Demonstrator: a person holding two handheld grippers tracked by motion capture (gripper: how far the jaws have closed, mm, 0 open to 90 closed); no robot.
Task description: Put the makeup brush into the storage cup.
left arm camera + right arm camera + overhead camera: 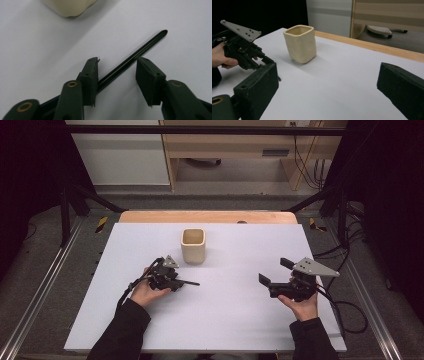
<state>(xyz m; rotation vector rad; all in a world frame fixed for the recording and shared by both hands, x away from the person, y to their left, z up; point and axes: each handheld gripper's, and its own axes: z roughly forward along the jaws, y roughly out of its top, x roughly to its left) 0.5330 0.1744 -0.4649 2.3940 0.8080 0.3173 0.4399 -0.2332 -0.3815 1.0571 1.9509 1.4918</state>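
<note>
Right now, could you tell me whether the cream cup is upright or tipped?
Upright: the cream cup stands on its base on the table, mouth upward.

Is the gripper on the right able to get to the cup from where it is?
Probably yes. The right gripper is open and pointed across the white table toward the cream cup, with only bare tabletop between them. The left gripper, over a black stick, sits off to the side.

A cup stands on the table, a rod just before it.

The black stick runs under the left tool (near end hidden).
</note>
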